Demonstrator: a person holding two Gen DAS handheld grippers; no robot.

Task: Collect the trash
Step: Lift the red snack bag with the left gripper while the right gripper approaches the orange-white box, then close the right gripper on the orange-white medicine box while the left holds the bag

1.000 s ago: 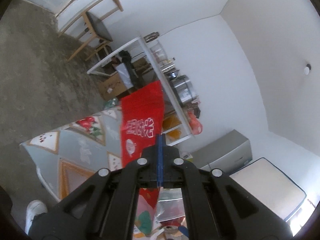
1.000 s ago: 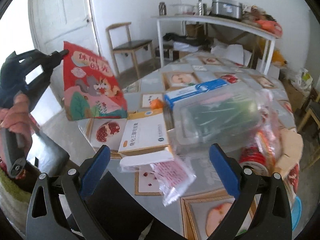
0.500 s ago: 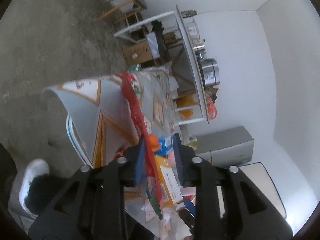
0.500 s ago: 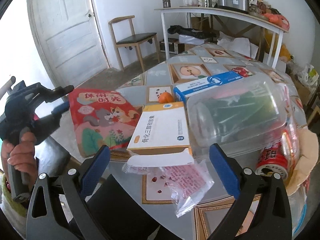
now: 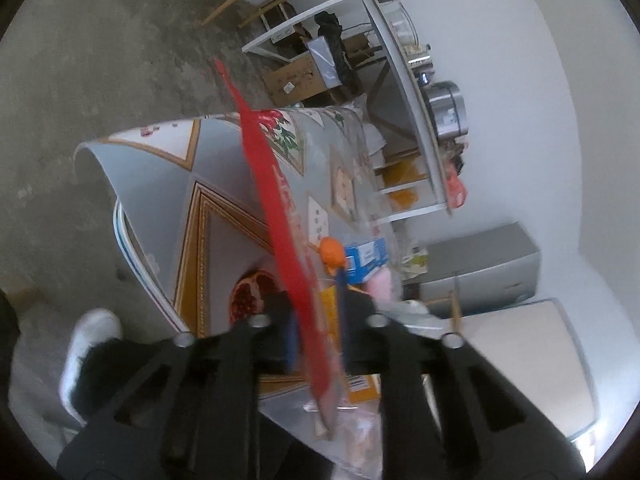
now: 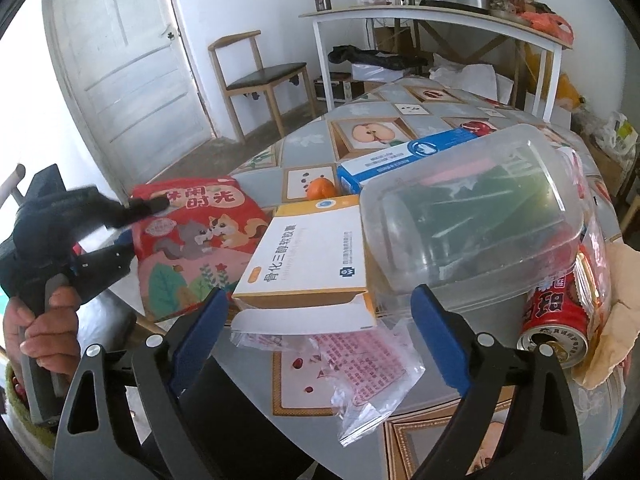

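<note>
A red snack bag (image 6: pixel 200 248) lies flat at the near left edge of the patterned table (image 6: pixel 312 152). My left gripper (image 6: pixel 142 230) straddles the bag's left edge, one finger above and one below. In the left wrist view the bag (image 5: pixel 280 200) runs edge-on between the pads of the left gripper (image 5: pixel 318 300); a gap shows and the jaws are closing. My right gripper (image 6: pixel 320 308) hangs wide over the yellow-and-white box's (image 6: pixel 312 252) open flap and a clear plastic bag (image 6: pixel 360 368). Its jaws are closing slightly and touch nothing.
A clear plastic container (image 6: pixel 472 220) lies on its side right of the box, with a red can (image 6: pixel 560 312) beside it. Behind are a blue box (image 6: pixel 408 156) and an orange (image 6: pixel 320 188). A chair (image 6: pixel 260 72) and a white side table (image 6: pixel 400 12) stand beyond.
The left gripper came down with the red bag, which went from hanging upright to lying on the table edge. Its jaws parted from the tight grip. The right gripper hardly moved.
</note>
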